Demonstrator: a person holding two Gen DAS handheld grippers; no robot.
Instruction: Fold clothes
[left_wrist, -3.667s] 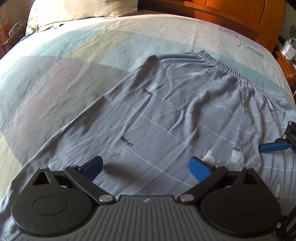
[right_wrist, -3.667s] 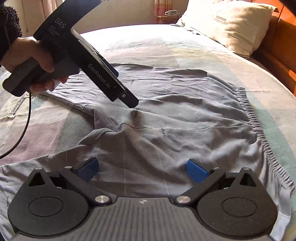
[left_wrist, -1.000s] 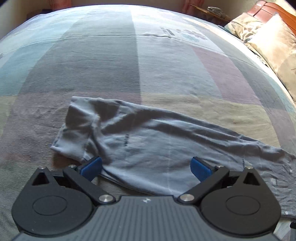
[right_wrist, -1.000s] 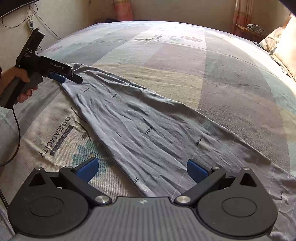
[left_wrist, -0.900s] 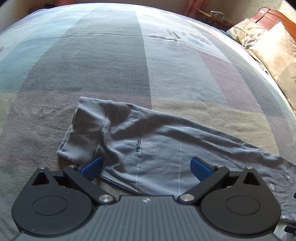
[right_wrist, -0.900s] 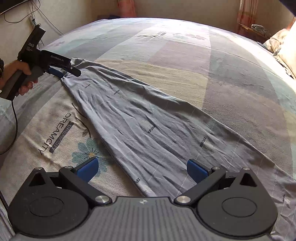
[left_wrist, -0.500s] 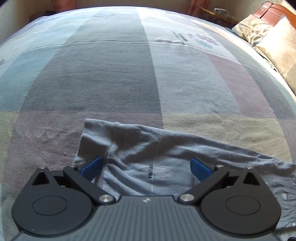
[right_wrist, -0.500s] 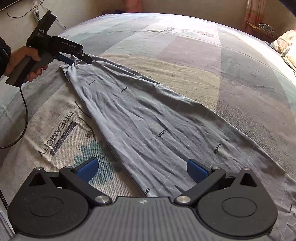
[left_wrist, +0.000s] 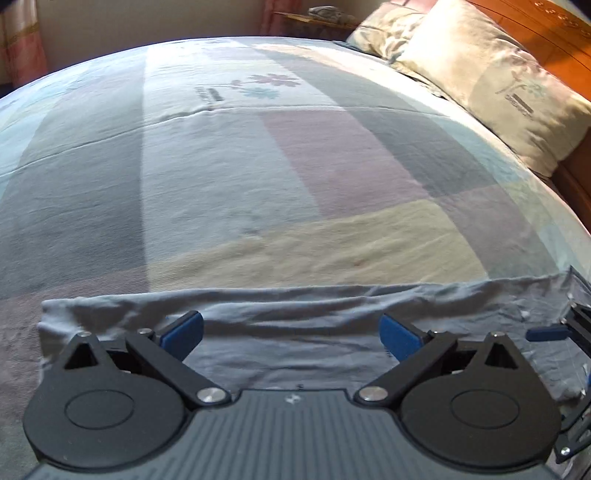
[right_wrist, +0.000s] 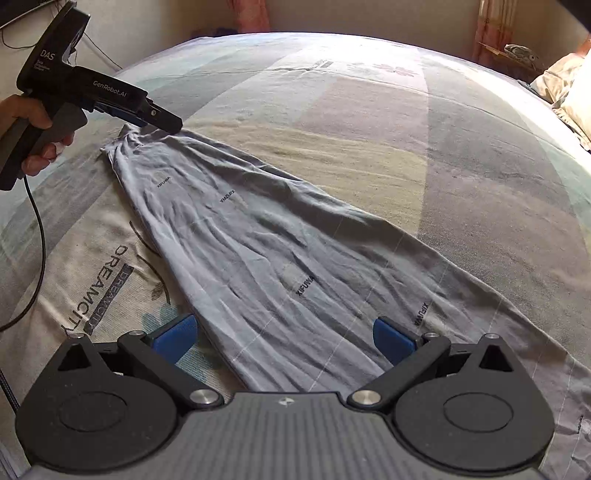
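Observation:
Grey trousers (right_wrist: 280, 258) with small printed logos lie stretched out long and narrow on the bed. In the right wrist view the leg end is at the far left and the wide part is by my right gripper (right_wrist: 283, 336). That gripper is open, low over the cloth, with the cloth's near edge between its blue pads. A hand holds my left gripper (right_wrist: 162, 123) right at the bunched leg end. In the left wrist view my left gripper (left_wrist: 291, 332) is open, and the trousers (left_wrist: 295, 306) run across between its pads. The right gripper's blue finger (left_wrist: 546, 334) shows at the right edge.
The bed is covered by a patchwork sheet (left_wrist: 258, 166) in grey, blue, cream and mauve. Pillows (left_wrist: 480, 85) and a wooden headboard (left_wrist: 554, 33) are at the far right. A black cable (right_wrist: 37, 229) hangs from the left gripper's handle. A bedside shelf (right_wrist: 517, 51) stands behind the bed.
My left gripper has dropped low over the leg end and swung toward the pillows, so the cloth now spans both pads. The leg end has bunched. The right gripper has edged forward.

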